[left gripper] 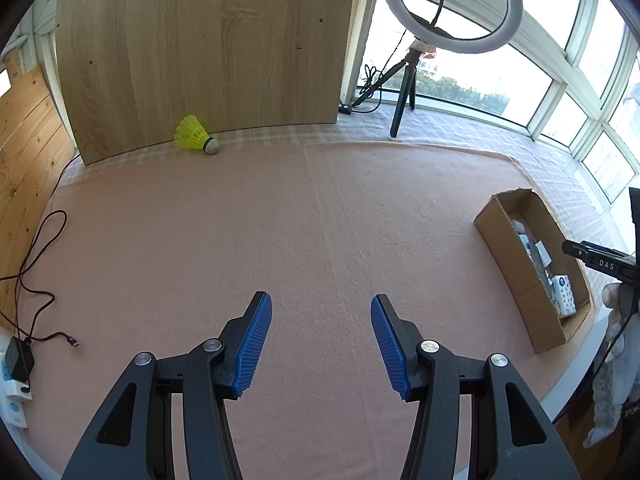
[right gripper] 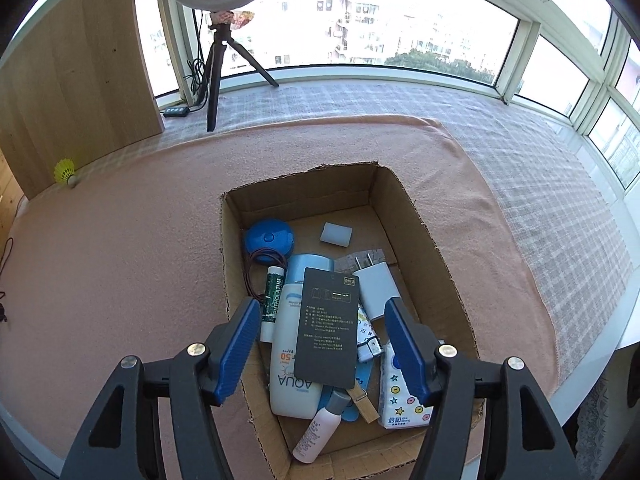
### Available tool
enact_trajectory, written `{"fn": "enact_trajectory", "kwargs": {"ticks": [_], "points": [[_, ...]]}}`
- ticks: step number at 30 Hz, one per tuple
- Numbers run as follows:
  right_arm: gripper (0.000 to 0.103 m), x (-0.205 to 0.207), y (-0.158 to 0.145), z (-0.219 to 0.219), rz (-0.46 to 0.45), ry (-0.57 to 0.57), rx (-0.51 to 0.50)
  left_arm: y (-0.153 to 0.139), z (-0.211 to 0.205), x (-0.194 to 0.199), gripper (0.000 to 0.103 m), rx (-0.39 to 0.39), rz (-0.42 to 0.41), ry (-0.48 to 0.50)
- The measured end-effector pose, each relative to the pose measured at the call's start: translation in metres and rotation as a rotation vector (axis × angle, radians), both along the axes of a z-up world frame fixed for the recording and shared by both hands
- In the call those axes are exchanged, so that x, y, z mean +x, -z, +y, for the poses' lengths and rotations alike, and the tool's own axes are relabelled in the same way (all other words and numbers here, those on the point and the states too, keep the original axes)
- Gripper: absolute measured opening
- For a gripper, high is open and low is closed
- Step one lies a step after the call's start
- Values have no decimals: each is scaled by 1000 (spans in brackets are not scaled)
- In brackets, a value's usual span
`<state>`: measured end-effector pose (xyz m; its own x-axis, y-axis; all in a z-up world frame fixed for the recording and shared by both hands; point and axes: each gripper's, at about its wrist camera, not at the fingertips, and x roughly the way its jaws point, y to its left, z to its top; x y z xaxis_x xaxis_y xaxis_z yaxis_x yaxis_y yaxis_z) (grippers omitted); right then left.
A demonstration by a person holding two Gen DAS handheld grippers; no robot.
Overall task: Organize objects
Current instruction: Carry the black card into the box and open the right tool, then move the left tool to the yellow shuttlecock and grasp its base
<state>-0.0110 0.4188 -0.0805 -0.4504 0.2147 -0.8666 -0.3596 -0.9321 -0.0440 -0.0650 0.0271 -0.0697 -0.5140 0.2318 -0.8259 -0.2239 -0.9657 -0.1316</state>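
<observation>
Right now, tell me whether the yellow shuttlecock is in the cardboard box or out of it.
Out. The yellow shuttlecock lies on its side on the cloth by the wooden board, far from the cardboard box.

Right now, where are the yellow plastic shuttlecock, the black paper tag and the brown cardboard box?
yellow plastic shuttlecock (left gripper: 192,134), left wrist view, skirt.
black paper tag (right gripper: 326,326), right wrist view, middle.
brown cardboard box (right gripper: 434,270), right wrist view, right wall.

One yellow plastic shuttlecock (left gripper: 196,135); one open brown cardboard box (right gripper: 424,236) holding one dark printed card (right gripper: 326,324), two white bottles, one white plug adapter (right gripper: 378,286), one round blue case (right gripper: 269,239)
</observation>
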Motion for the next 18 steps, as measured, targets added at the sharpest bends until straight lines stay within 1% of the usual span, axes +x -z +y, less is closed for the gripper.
{"fn": "enact_trajectory", "kwargs": {"ticks": [7, 12, 18], "points": [[61, 4, -20, -8, 63, 3, -18, 2, -10, -11, 55, -9, -5, -17], [61, 1, -35, -27, 97, -38, -21, 1, -22, -23, 55, -20, 1, -43], [61, -12, -46, -55, 126, -100, -26, -2, -40, -45, 55, -49, 18, -90]]}}
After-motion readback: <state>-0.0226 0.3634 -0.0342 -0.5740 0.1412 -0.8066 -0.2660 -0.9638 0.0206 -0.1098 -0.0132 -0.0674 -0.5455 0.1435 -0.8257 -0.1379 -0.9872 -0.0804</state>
